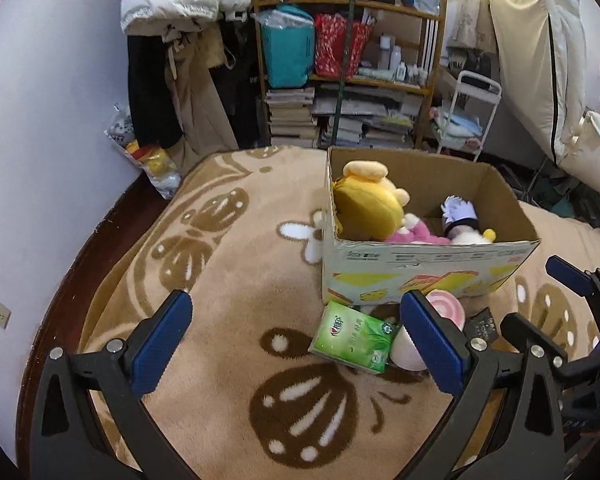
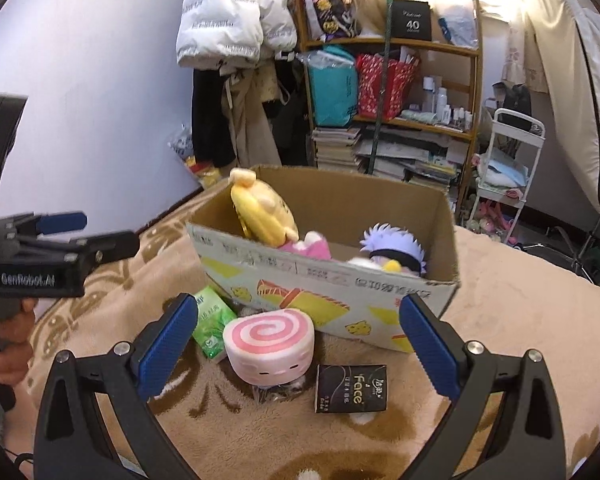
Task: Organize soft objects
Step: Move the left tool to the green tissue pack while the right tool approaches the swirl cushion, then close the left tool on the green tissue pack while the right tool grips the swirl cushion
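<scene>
Now both wide, empty: left hand-held gripper point(image 1: 296, 344), right hand-held gripper point(image 2: 298, 346) w/ swirl plush point(image 2: 269, 345) between fingers.

Plush toys point(image 2: 268, 216) in box point(image 2: 324, 284); tissue packs point(image 2: 210, 324) before box.

Your left gripper point(image 1: 296, 344) and right gripper point(image 2: 298, 350) both sit low, jaws spread wide, nothing between the blue pads. Your hand point(image 2: 10, 344) grips the left handle.

Tan fleece blanket point(image 2: 520, 320) with brown patterns, carrying things
Ahead of the jaws on it: open cardboard box point(image 2: 328, 284), green tissue pack point(image 2: 210, 326), pink swirl-roll plush point(image 2: 270, 346), black tissue pack point(image 2: 351, 388).
</scene>
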Motion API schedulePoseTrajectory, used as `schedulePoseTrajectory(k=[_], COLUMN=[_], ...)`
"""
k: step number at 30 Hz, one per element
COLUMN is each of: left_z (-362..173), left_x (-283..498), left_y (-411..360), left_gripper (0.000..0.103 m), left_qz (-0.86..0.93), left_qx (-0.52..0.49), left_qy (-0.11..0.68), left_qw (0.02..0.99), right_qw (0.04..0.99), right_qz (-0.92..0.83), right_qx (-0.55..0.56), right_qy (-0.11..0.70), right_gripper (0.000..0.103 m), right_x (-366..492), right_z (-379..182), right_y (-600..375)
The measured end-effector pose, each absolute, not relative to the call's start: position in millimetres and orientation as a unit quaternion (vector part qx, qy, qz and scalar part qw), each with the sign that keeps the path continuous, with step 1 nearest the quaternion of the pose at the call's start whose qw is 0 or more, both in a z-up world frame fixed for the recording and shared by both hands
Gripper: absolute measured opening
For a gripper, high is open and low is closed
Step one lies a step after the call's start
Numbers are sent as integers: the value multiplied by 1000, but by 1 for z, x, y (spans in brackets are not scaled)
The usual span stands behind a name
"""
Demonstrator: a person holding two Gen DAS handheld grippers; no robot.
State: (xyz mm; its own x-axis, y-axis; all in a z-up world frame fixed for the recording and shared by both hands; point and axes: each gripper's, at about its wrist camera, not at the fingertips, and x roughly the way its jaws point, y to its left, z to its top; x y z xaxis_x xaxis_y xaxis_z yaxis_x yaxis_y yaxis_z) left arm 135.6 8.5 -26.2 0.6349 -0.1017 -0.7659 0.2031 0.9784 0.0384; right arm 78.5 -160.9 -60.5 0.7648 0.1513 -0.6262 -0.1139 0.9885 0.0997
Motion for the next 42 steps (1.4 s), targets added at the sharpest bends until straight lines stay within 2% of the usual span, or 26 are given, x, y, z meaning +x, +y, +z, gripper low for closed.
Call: schedulePoseTrajectory(k=[22,26,27,33,36,42], left_z=[-105,-113,-114,-121,-124,-131], left_x=[186,189,189,186,182,176], left_y=[5,8,9,1,-6,-17], left_gripper=[102,102,102,102,102,102], left_qz=[-119,-130,-132,-150,-152,-178], left_qx=[82,72,72,87,104,119], left_qy=[513,528,530,541,543,555], left_qw=[846,836,834,823,819,804], right_qw=[898,892,892,894,892,888], right_qz=[106,121,126,125,128,132], right_qx=[-12,-1,2,-35,-17,0], right_qy=[426,435,434,428,434,440], right_gripper=[102,84,74,55,51,51], right_x=[122,123,121,109,109,113], right_z=[-142,-150,-150,-158,-158,-158], right_y=[-123,-124,-123,-115,-123,-131])
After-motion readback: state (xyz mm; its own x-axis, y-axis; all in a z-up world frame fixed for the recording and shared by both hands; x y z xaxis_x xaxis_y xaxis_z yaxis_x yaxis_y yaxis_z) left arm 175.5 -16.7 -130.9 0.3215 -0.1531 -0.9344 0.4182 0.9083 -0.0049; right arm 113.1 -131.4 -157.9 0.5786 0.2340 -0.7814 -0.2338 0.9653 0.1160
